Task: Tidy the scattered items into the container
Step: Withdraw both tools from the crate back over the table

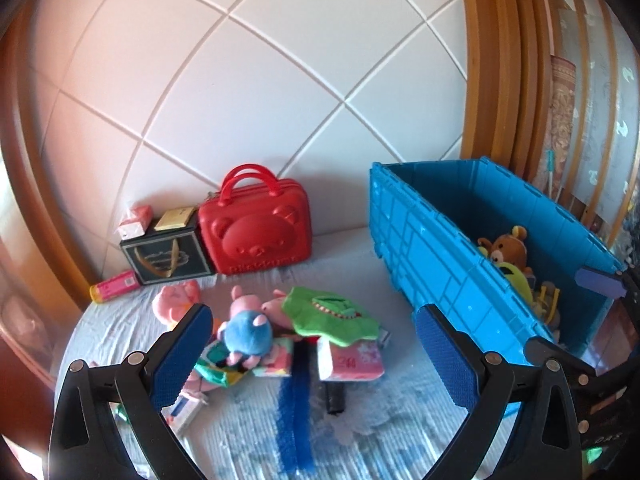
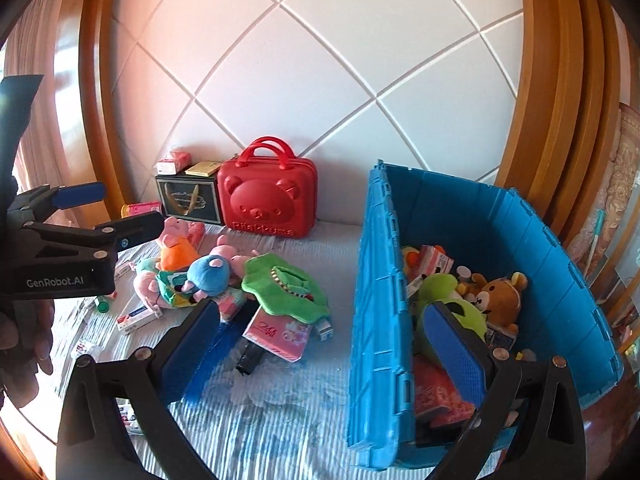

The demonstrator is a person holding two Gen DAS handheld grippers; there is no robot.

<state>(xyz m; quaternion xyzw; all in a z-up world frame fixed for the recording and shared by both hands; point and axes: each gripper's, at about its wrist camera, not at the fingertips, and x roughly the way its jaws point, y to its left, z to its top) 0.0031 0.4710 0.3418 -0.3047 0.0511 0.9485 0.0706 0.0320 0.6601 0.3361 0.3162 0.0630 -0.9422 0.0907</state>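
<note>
A blue crate (image 2: 560,264) is seen standing on the right of a pale striped bedspread (image 2: 280,420), with a brown bear (image 2: 500,294), a green plush toy (image 2: 448,292) and small boxes already lying inside it. The scattered things are gathered in a heap to the left of the crate: a blue plush toy (image 1: 246,330), a pink pig toy (image 1: 244,300), a green crocodile toy (image 1: 330,316) draped over a pink tissue pack (image 1: 352,362), and a black oblong object (image 1: 335,398) beside a blue strip (image 1: 296,408). Behind the heap, a red bear case (image 1: 256,232) is leaned against the white quilted headboard (image 1: 260,80), just beside a dark box (image 1: 168,258). The left gripper (image 1: 314,358) is held above the heap with its jaws spread wide and nothing between them. The right gripper (image 2: 320,352) is likewise wide open and empty, one finger over the crate, the other over the bedspread.
</note>
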